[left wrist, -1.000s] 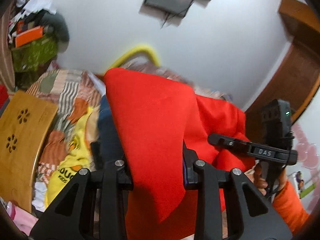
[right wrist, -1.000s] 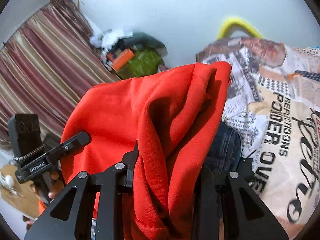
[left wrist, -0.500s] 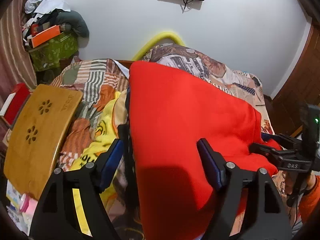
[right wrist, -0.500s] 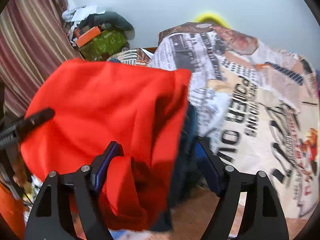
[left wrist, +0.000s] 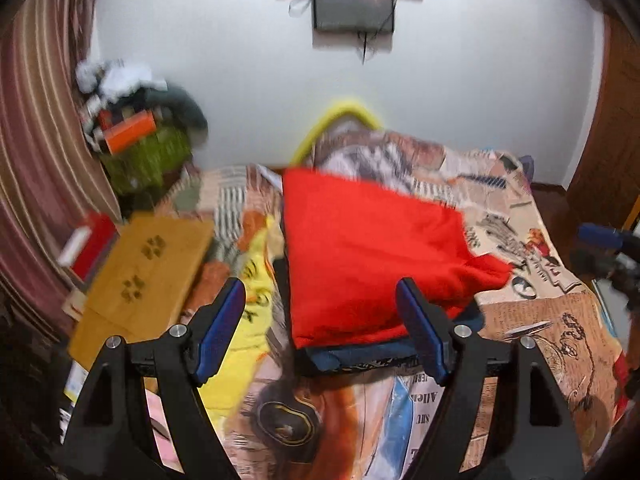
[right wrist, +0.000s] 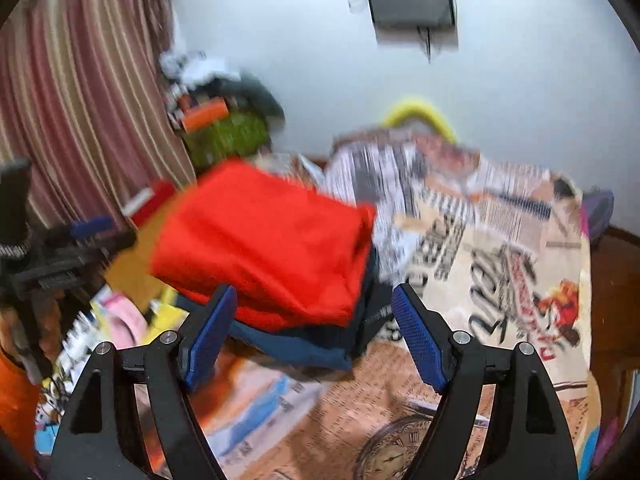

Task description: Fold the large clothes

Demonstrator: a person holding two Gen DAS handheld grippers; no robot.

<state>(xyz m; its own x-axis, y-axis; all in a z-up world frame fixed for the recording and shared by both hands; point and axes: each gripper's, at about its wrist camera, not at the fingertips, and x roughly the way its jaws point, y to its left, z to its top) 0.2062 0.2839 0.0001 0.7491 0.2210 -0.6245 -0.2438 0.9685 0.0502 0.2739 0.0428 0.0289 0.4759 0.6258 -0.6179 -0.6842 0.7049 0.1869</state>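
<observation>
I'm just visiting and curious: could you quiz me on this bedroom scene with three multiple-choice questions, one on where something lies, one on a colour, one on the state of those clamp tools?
1. The folded garment lies on:
A. a dark blue garment
B. the wooden tray
C. the floor

2. Its colour is:
A. green
B. red
C. white

3. The two grippers are:
A. both shut on cloth
B. one open, one shut
C. both open, holding nothing

Answers:
1 A, the red garment rests on the dark blue garment on the bed.
2 B, plainly red.
3 C, the left gripper and right gripper stand wide apart, clear of cloth.

Garments stacked on the bed [left wrist: 560, 332]: one red garment [left wrist: 372, 256], one dark blue garment [left wrist: 360, 356] beneath. Grippers: two, left gripper [left wrist: 320, 328] and right gripper [right wrist: 312, 330].
</observation>
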